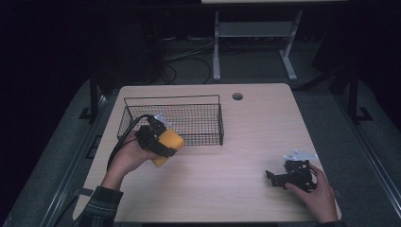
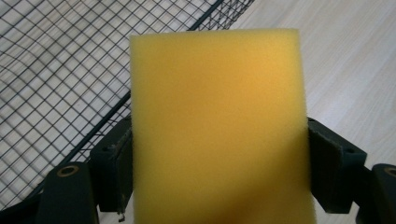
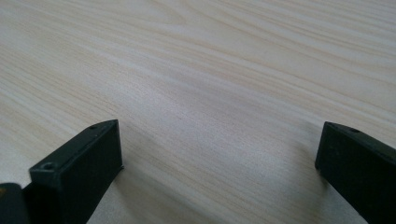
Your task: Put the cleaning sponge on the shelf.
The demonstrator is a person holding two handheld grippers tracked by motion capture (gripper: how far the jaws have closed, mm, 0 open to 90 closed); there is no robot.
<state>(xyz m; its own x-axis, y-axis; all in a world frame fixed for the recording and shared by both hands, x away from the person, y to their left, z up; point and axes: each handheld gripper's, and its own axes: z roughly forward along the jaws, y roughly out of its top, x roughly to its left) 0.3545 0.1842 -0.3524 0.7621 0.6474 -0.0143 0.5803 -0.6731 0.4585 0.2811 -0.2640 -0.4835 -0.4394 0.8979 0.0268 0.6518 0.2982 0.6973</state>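
Note:
A yellow sponge [image 1: 169,144] is clamped in my left gripper [image 1: 163,145], held above the table at the front left corner of a black wire basket [image 1: 179,108]. In the left gripper view the sponge [image 2: 217,126] stands between both jaws, which press its sides, with the basket's mesh [image 2: 60,79] behind at the left. My right gripper [image 1: 276,177] rests low over the table's right front part, held by a hand. In the right gripper view the right gripper [image 3: 219,158] has its jaws wide apart over bare wood, nothing between them.
The light wooden table [image 1: 255,132] has a round cable hole [image 1: 237,96] at the back. A white-legged desk frame [image 1: 255,42] and cables lie on the dark floor beyond the table's far edge.

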